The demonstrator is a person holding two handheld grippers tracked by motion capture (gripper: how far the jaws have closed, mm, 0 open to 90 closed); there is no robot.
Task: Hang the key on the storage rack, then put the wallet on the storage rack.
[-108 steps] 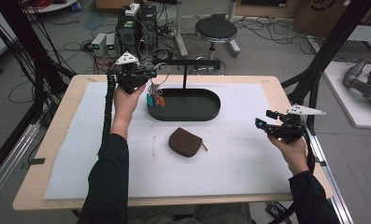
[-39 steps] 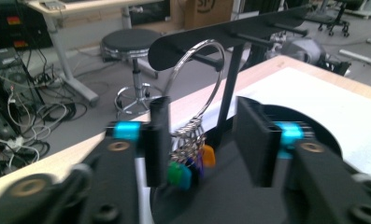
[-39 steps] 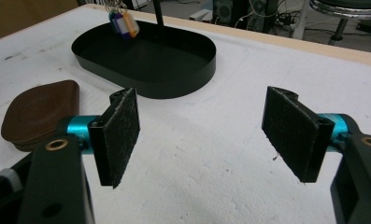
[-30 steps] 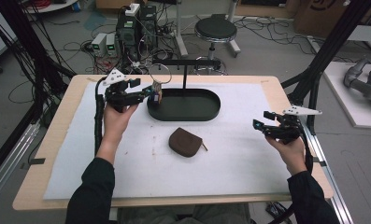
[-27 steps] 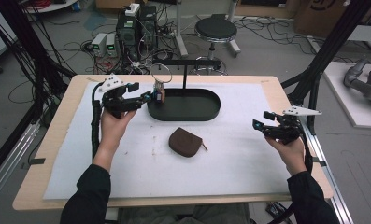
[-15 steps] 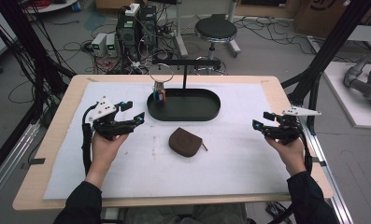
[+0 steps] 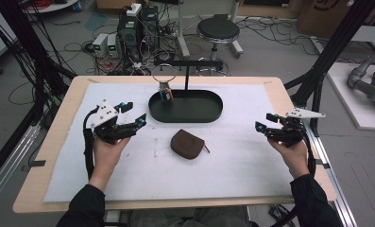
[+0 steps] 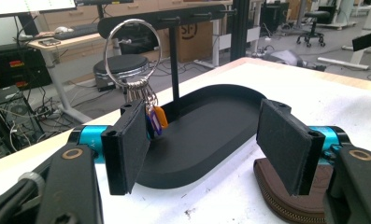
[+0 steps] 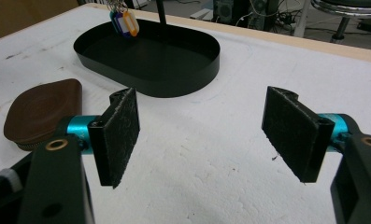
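Hanging from the stand's crossbar, the key ring carries its keys and coloured tags just above the left end of the black tray. In the left gripper view the ring shows large against the room, with the orange and purple tags dangling just behind one pad.

At the left of the white mat, the left gripper hovers well apart from the ring, aimed toward the tray. Its jaws have just been opening and now stand wide, with nothing between them. The left hand grips it from below.

A brown pouch lies on the mat just in front of the tray, between the two grippers; its zip pull sticks out on the right. In the left gripper view the pouch's zipped edge peeks from under the other pad.

On the right side of the mat, near the table's edge, the right gripper is held low, pointing left across the mat. Its jaws are wide apart and hold nothing; in the right gripper view bare mat lies between the pads, with the tray and tags beyond and the pouch off to the left. The right hand holds it.
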